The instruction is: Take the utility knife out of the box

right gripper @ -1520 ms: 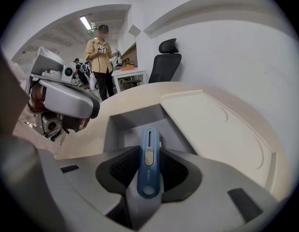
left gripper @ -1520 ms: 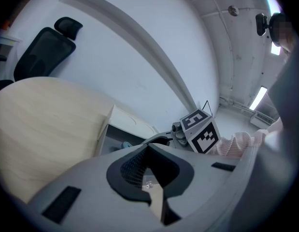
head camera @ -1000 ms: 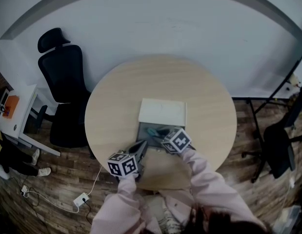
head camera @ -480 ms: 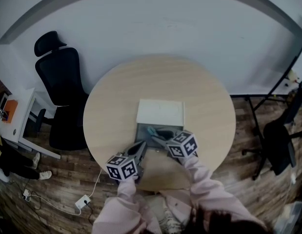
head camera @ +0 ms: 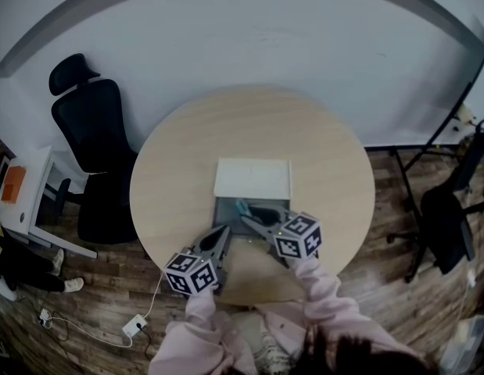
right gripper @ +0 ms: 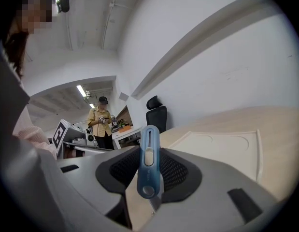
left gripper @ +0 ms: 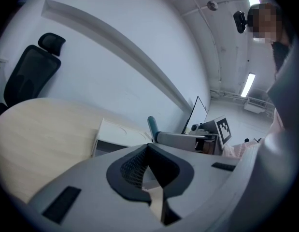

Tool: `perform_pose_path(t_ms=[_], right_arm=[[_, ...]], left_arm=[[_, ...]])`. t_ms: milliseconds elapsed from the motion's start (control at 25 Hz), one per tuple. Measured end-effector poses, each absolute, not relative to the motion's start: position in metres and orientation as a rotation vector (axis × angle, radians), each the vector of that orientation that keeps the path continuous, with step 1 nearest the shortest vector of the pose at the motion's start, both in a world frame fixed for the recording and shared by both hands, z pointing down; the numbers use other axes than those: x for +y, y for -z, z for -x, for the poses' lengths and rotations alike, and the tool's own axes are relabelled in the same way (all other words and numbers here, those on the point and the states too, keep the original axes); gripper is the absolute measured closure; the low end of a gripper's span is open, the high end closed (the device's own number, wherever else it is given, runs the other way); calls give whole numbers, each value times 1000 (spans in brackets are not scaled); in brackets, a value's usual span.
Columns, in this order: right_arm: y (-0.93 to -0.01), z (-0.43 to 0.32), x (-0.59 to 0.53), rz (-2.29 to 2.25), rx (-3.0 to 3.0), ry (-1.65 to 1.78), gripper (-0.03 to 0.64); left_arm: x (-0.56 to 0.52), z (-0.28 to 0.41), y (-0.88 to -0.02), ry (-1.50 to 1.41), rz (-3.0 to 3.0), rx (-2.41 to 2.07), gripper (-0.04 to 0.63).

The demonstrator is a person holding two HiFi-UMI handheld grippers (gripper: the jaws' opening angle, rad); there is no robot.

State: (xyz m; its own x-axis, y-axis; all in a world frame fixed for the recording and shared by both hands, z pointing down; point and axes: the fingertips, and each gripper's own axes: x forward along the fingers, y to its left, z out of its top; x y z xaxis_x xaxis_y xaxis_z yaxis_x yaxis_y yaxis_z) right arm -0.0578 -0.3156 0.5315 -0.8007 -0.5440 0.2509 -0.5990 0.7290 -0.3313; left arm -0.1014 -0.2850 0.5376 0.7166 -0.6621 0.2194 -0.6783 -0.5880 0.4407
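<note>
At the far left an office chair [head camera: 89,127] is seen beside the round table [head camera: 187,155]. Near the table's front edge the left gripper [left gripper: 148,148] is held low, just beside the box's left front corner. Its jaws are pressed together at the tips, and nothing is caught between them.

The box [head camera: 226,211] lies at the middle of the table with its white lid [head camera: 253,178] folded back flat on the far side, so the inside is laid open.

The blue utility knife [right gripper: 148,170] is clamped between the jaws of the right gripper [head camera: 256,224]. These are closed tight on its lower body, and its slider end stands up past the pads. In the head view the knife is seen over the left part of the open box.

The grasp is judged to be made, and the knife appears to be raised off the box floor, though how far above the rim cannot be told. What seems to be left is for the knife to be carried clear of the box and set down on the table.
</note>
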Motion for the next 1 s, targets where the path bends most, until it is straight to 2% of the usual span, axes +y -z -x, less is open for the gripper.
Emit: perform_pose_path(t_ms=[1000], right_arm=[[-493, 49, -296, -976, -2957, -527, 485]], left_arm=[[-278, 102, -506, -17, -2570, -1048, 591]])
